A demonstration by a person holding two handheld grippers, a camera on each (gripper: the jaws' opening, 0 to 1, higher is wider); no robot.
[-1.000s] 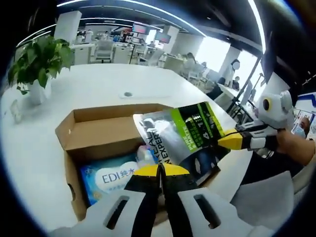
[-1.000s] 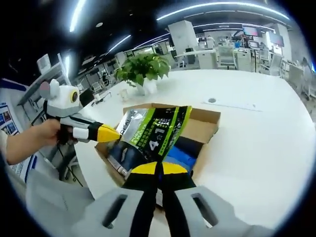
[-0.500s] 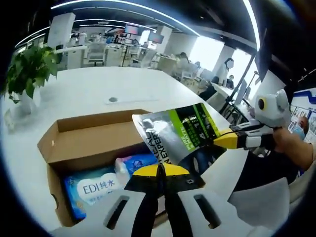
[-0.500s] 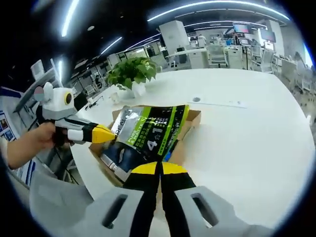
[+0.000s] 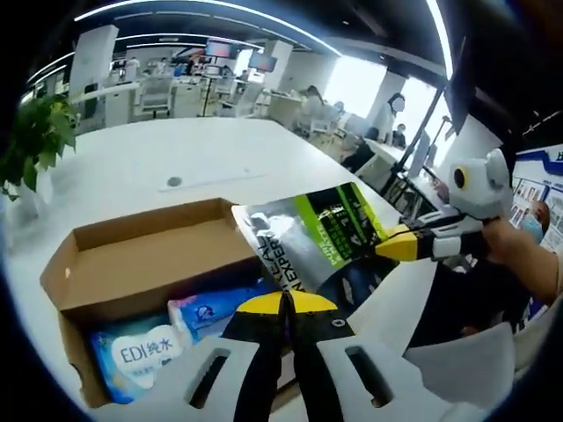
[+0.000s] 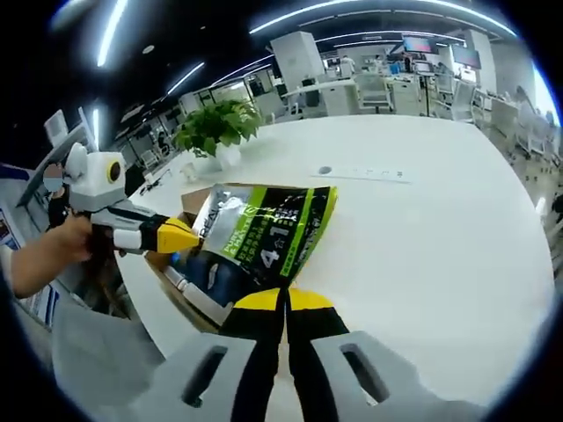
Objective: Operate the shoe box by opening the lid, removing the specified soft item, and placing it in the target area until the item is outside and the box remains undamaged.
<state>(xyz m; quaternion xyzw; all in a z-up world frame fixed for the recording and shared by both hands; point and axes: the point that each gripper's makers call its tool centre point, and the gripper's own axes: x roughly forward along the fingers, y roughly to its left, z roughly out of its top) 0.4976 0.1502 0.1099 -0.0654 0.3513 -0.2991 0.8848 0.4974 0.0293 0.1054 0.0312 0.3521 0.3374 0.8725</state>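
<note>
An open brown cardboard shoe box [image 5: 149,255] stands on the white table, with a blue EDI wipes pack [image 5: 141,352] and a second blue pack [image 5: 215,308] inside. A silver, green and black soft pouch [image 5: 312,237] hangs above the box's right end. My right gripper [image 5: 387,248] comes in from the right and is shut on the pouch's edge. In the right gripper view the pouch [image 6: 264,237] rises from my right gripper [image 6: 283,299] and hides most of the box [image 6: 195,297]. My left gripper [image 5: 286,303] is shut with nothing seen in it, and its tip [image 6: 189,236] sits beside the pouch's left edge.
A potted plant [image 5: 35,132] [image 6: 215,127] stands on the table beyond the box. A small round cable port [image 5: 174,182] [image 6: 325,170] lies in the tabletop. Bare white table [image 6: 422,229] spreads to the pouch's right. An office with desks and people lies behind.
My right gripper has carried the pouch further off the box and over the bare table. Both views have shifted with the hands. My left gripper has stayed shut.
</note>
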